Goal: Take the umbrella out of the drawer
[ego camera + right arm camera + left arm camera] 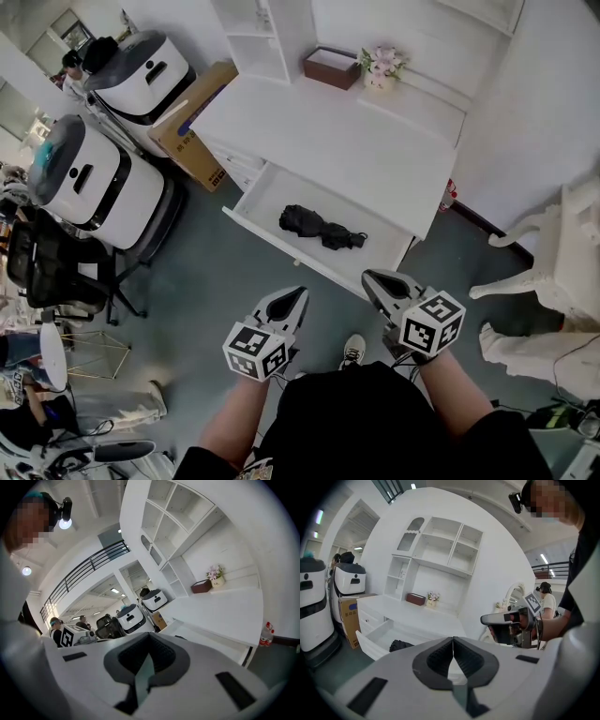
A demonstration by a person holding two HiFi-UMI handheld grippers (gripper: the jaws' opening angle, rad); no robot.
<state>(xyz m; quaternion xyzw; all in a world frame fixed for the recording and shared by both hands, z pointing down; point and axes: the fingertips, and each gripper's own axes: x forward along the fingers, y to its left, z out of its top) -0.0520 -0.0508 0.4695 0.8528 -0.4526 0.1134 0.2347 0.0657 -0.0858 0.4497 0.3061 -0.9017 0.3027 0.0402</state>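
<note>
A black folded umbrella [322, 228] lies in the open white drawer [259, 192] of the white desk [347, 131]. In the head view my left gripper [297, 293] and right gripper [371, 278] hang side by side over the floor, short of the drawer front, both pointing toward it. Both are shut with nothing between the jaws. The left gripper view shows its shut jaws [453, 640], the umbrella [400, 645] in the drawer beyond and to the left, and the right gripper [506, 619] at the right. The right gripper view shows its closed jaws [149, 636] with the desk top [220, 609] ahead.
A brown box [331, 67] and a flower pot [382, 67] stand at the back of the desk, under white shelves [440, 545]. A cardboard box [192, 122], two white machines [94, 183] and an office chair [56, 272] are left of the desk. A white ornate chair [553, 262] stands at the right.
</note>
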